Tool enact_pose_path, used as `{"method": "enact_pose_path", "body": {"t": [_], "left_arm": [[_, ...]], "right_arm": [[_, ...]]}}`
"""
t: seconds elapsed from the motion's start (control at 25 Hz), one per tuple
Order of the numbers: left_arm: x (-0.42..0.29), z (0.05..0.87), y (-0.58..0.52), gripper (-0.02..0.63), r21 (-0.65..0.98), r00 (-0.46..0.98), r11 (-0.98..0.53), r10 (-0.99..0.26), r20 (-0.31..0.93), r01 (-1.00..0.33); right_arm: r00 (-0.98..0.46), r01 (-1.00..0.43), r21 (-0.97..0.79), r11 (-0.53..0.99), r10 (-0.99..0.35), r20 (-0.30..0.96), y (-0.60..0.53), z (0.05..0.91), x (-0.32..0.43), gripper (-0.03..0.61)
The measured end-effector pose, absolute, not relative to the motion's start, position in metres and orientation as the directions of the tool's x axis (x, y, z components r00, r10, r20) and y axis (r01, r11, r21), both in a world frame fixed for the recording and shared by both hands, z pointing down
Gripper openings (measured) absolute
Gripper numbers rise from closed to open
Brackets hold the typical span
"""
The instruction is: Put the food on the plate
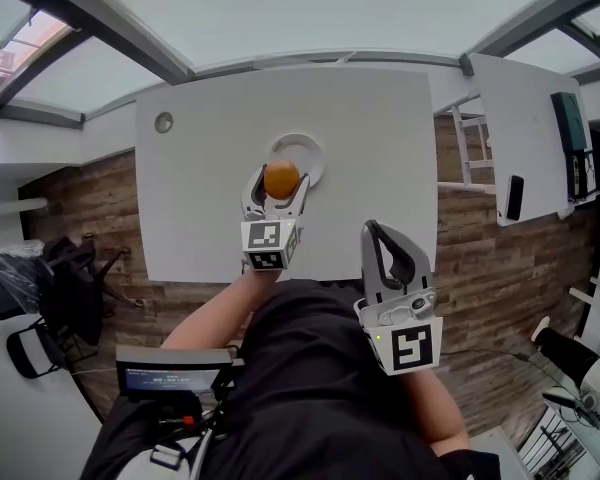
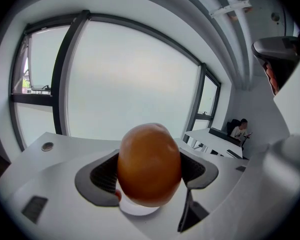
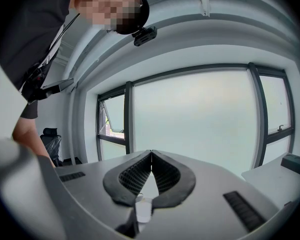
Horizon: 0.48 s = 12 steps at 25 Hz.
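Observation:
An orange round fruit [image 1: 281,179] sits clamped between the jaws of my left gripper [image 1: 277,186], at the near rim of a white plate [image 1: 307,148] on the white table [image 1: 210,168]. In the left gripper view the orange fruit [image 2: 149,164] fills the gap between the dark ribbed pads [image 2: 102,173]; the plate is hidden there. My right gripper [image 1: 378,232] hangs at the table's near edge to the right, its jaws closed with nothing in them. The right gripper [image 3: 151,156] points up towards a window, tips touching.
A small round metal grommet [image 1: 163,122] is set in the table's far left. A second white table [image 1: 525,138] with a phone [image 1: 514,197] and a dark device stands to the right. Office chairs [image 1: 50,288] are at the left, over a wood floor.

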<state>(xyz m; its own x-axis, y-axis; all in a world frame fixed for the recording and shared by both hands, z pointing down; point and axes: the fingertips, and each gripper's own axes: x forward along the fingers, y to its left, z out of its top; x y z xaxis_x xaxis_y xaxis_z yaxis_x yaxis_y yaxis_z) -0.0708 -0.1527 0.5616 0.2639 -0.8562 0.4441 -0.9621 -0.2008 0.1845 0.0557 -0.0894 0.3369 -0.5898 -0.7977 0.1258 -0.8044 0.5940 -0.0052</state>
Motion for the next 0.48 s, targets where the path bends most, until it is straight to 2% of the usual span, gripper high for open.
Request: {"method": "enact_pose_path", "body": {"t": [0.48], "left_arm": [[-0.072, 0.574, -0.169, 0.339, 0.134, 0.285, -0.251, -0.832, 0.476, -0.959]], "right_arm": [[-0.577, -0.813, -0.001, 0.582, -0.805, 0.137, -0.091, 0.338, 0.059, 0.008]]}}
